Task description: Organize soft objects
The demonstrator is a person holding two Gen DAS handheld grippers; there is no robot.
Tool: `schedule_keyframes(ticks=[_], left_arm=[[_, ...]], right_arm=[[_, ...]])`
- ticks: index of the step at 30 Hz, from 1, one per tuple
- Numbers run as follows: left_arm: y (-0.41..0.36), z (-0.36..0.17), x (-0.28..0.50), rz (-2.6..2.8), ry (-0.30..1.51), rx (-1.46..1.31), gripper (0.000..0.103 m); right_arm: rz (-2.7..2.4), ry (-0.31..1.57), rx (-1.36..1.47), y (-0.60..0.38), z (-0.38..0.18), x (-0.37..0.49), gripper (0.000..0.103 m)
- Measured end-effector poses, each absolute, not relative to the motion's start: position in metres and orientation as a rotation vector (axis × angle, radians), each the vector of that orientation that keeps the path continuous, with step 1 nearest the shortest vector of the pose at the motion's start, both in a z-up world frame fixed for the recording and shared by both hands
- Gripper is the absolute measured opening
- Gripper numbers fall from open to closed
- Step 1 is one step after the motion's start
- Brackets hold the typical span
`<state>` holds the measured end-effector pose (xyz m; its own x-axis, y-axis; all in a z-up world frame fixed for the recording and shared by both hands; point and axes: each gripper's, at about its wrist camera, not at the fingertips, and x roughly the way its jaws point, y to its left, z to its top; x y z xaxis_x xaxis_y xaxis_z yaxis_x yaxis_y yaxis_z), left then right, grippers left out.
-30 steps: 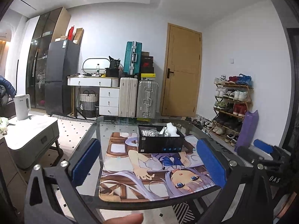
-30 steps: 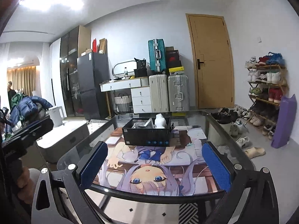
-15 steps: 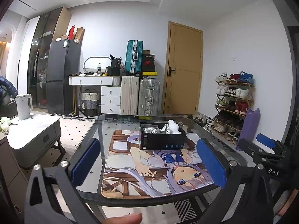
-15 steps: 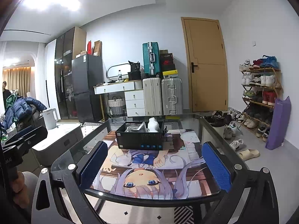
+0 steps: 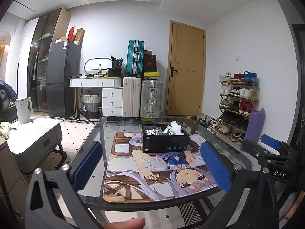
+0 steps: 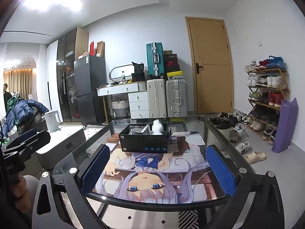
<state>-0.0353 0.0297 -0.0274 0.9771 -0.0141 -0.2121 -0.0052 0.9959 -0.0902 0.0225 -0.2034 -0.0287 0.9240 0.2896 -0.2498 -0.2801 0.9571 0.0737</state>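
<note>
Left wrist view: the left gripper (image 5: 152, 167) hangs over the near edge of the glass table (image 5: 99, 133), its two blue-padded fingers (image 5: 86, 165) spread wide with nothing between them.
Right wrist view: the right gripper (image 6: 157, 168) sits at the same near edge, fingers (image 6: 221, 170) spread just as wide, also holding nothing.
Each other: the right gripper shows at the far right of the left view (image 5: 270, 150), the left one at the far left of the right view (image 6: 24, 139); they are well apart.
Table cover: a big printed mat (image 6: 144, 181) with a cartoon girl lies flat on the glass and fills most of the top.
Box: a black open box (image 6: 144, 143) stands on the far part of the mat, well beyond both grippers' fingertips.
Soft things: a white crumpled soft thing (image 6: 157, 126) pokes up above the right side of the box; beside it, to the left, lies a pale jumble (image 6: 140, 130) I cannot make out. The same white lump shows in the left view (image 5: 174, 127).
Thumb: a fingertip (image 5: 125, 224) of the person peeks in at the bottom of the left view.
Behind the table: three suitcases (image 6: 165, 97), a white set of drawers (image 6: 138, 105) and a wooden door (image 6: 211, 66).
Right wall: a shoe rack (image 6: 266, 95) full of shoes, a purple bag (image 6: 285, 126) leaning by it.
Left side: a white kettle (image 5: 23, 110) on a low grey cabinet (image 5: 34, 141).
</note>
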Motion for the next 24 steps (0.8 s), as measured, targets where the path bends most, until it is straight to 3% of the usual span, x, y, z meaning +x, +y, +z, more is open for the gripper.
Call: schedule_keyframes(ticks=[24], left_arm=[[0.0309,-0.0270,-0.0365,0.000,0.216,-0.080,0.103]], right_arm=[[0.297,0.267,0.040,-0.2016,-0.0297,0.0223,0.102]])
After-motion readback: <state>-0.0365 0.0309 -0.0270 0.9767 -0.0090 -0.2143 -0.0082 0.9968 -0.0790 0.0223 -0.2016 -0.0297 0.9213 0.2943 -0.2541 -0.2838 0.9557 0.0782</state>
